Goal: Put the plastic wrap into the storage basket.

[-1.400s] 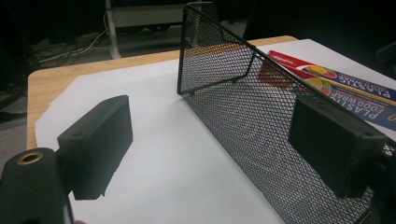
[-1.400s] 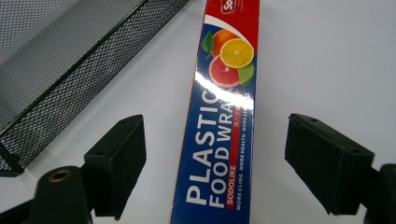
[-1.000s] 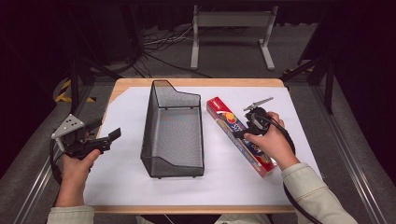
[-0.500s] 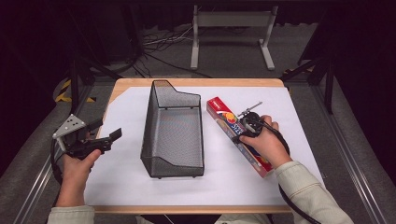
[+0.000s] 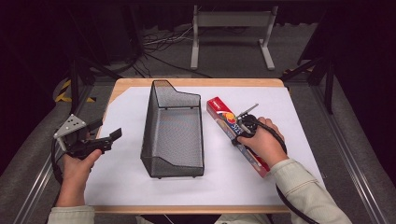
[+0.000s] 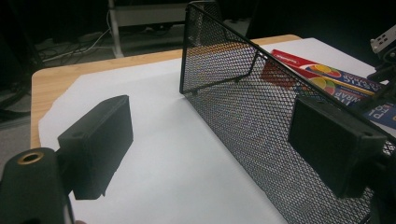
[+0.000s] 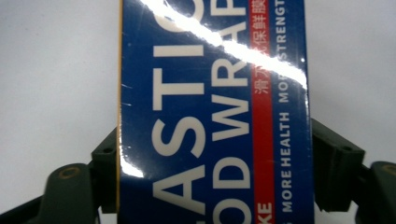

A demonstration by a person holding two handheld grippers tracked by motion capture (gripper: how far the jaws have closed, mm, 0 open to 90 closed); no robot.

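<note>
White-covered wooden table (image 5: pixel 140 86) carries a mesh basket (image 5: pixel 173 135) and wrap box (image 5: pixel 219 111).

The long wrap box (image 7: pixel 215 112) has big white letters on blue: "ASTIC" and "OD WRAP". Beside them, toward the box's edge, a red stripe has Chinese signs. Past the stripe, small white words say "MORE HEALTH" and "MORE STRENGT".

White sheet (image 5: pixel 224 182) over wooden table (image 5: pixel 140 83), grey metal stand (image 5: pixel 231 21), floor cables (image 5: pixel 159 44).
</note>
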